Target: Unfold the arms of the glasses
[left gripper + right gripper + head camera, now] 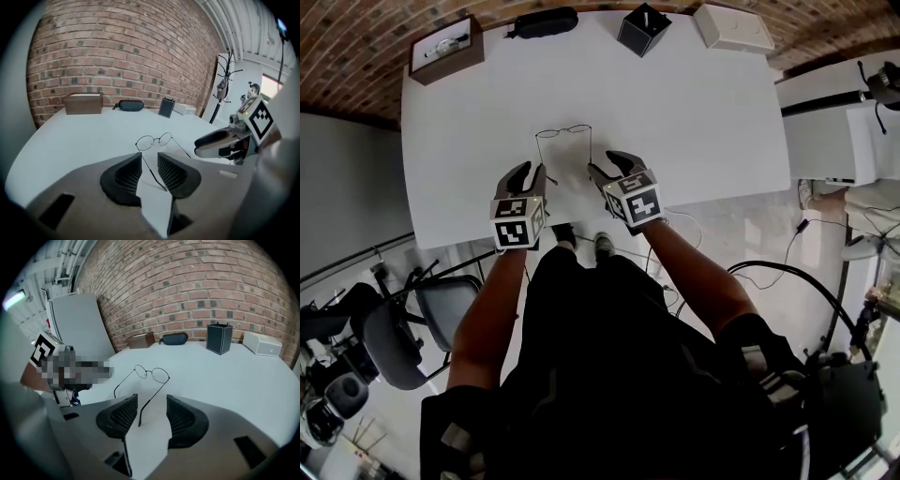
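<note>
Head view, left gripper (pixel 532 171) and right gripper (pixel 603 162) wide — glasses (pixel 563 131) unfolded, slim item in black box (pixel 633 37)

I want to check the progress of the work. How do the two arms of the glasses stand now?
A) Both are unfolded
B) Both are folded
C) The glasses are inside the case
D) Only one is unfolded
A: the glasses rest on the table with both arms stretched straight back from the lenses toward the person.
</note>
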Demonstrator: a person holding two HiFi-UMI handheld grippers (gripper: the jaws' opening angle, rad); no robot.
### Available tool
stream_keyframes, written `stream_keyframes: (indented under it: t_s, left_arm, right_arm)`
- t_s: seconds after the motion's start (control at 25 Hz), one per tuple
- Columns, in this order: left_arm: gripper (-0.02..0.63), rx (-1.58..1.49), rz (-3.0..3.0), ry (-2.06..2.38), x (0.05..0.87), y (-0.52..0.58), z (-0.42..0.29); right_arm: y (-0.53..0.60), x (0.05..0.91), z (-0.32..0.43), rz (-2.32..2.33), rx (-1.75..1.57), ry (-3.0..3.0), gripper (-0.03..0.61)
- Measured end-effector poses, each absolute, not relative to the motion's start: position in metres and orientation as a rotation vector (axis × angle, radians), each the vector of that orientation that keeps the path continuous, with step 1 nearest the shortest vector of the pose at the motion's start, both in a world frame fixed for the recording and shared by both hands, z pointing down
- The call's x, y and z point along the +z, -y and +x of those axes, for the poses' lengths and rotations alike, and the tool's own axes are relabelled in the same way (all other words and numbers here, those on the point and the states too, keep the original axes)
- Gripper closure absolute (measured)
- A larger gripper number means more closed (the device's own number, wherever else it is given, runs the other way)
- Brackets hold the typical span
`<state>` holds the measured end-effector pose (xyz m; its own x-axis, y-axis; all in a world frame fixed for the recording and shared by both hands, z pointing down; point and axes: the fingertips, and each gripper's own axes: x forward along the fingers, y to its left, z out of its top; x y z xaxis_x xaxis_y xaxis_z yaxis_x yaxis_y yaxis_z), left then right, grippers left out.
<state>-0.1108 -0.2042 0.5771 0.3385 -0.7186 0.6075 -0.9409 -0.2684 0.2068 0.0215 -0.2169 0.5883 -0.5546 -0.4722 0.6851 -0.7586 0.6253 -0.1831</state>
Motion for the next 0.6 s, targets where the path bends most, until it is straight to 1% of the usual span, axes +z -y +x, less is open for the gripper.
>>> stream_keyframes:
  t_s: [0.2,0.24,0.32,0.4,0.6]
  left_arm:
    - [0.509,0.407,2.076,1.492,0.542,0.187,-0.102]
    - [0.523,0.379,2.084,1.496,0.534,0.182,-0.1]
    - [0.553,0.31,2.104,1.488,0.52,0.174,-0.095]
    - [0.57,0.248,2.116,1.479,0.507,0.165,-0.091]
    - [0.603,0.157,2.161,1.491,0.477,0.136,-0.076]
  right_arm:
    - [0.211,0.554,0.03,0.975,0.581,2.345,0.413]
    - [0.208,0.546,0.031,0.972,0.576,2.373,0.421]
    - [0.203,0.528,0.032,0.972,0.563,2.431,0.478]
    - [0.197,0.51,0.033,0.965,0.527,2.479,0.514]
    - [0.175,0.476,0.043,0.926,0.428,2.563,0.546]
